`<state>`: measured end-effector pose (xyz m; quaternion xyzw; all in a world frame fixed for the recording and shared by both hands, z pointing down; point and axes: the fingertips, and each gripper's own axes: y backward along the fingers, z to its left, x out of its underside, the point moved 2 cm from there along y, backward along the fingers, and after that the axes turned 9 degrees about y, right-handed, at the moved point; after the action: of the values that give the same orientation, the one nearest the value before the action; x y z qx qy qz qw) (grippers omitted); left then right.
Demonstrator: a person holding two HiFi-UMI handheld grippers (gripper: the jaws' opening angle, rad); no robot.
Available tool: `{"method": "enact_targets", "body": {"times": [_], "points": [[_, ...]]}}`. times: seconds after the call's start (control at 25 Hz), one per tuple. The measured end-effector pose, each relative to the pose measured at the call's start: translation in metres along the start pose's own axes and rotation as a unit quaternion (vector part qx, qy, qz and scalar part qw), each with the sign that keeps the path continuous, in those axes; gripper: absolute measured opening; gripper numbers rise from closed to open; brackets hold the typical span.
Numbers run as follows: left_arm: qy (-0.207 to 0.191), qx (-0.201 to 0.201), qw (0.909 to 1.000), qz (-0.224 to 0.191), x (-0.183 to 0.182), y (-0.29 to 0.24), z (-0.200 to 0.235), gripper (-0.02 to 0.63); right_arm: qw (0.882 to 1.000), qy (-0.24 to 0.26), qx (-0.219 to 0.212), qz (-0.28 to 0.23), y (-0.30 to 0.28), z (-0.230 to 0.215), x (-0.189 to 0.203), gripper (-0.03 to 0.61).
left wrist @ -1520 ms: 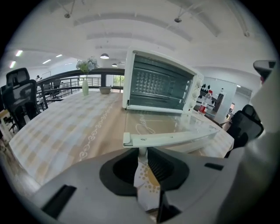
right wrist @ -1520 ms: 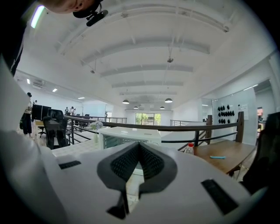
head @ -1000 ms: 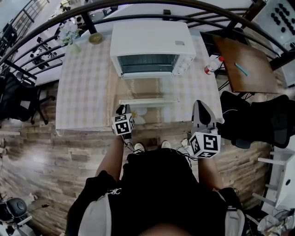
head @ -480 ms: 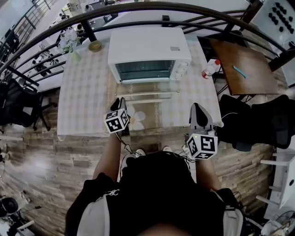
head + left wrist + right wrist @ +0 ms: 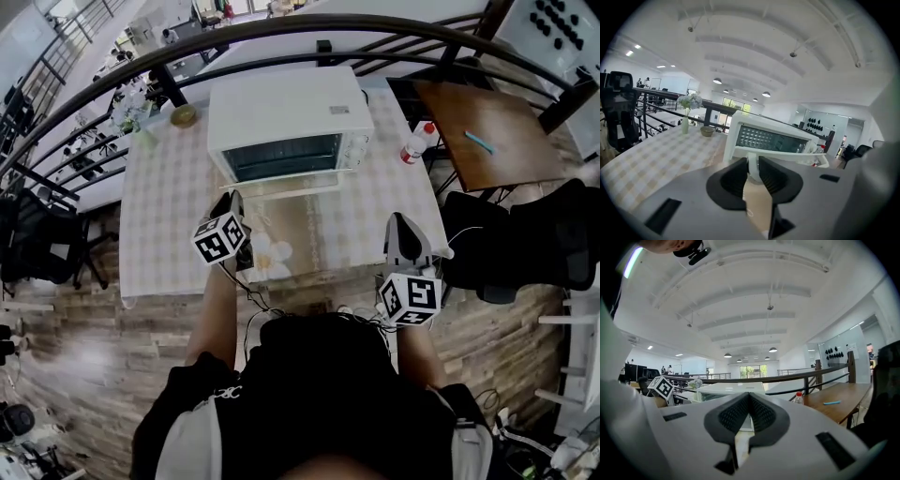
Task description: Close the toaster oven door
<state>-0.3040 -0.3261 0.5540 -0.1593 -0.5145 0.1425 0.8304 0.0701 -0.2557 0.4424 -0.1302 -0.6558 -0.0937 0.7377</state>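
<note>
The white toaster oven [image 5: 281,108] stands at the back of the checked table [image 5: 169,216]. Its glass door [image 5: 281,159] is swung most of the way up, and the white door handle [image 5: 281,190] runs along its near edge. My left gripper [image 5: 228,202] is at the handle's left end. In the left gripper view the left gripper [image 5: 751,161] has a white part of the door handle [image 5: 751,165] filling the narrow gap between its pads, and its jaws are opening. My right gripper [image 5: 401,225] hovers shut and empty over the table's front right. It also shows shut in its own view [image 5: 749,401].
A red-capped bottle [image 5: 412,145] stands right of the oven. A vase of flowers [image 5: 127,111] and a small bowl [image 5: 184,114] sit at the back left. A black railing [image 5: 375,23] curves behind the table. A wooden table with a blue pen [image 5: 476,141] is at the right.
The oven door has swung up from lying flat to nearly upright. My left gripper has risen and moved toward the oven with the handle. The right gripper has barely shifted.
</note>
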Motion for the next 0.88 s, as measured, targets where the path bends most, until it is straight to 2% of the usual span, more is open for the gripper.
{"method": "enact_targets", "body": {"times": [0.36,0.6,0.88], "points": [[0.008,0.002,0.9997,-0.023,-0.038,-0.025,-0.005,0.089,1.000,-0.007,0.028,-0.008,-0.003,-0.019,-0.003,-0.008],[0.012,0.010,0.9996,-0.023,-0.054,-0.045,-0.008,0.089,0.999,-0.007,0.041,-0.012,-0.005,-0.030,-0.008,-0.008],[0.002,-0.002,0.9999,-0.012,-0.066,-0.059,-0.008,0.089,0.999,-0.005,0.044,-0.013,-0.003,-0.037,-0.010,-0.008]]}}
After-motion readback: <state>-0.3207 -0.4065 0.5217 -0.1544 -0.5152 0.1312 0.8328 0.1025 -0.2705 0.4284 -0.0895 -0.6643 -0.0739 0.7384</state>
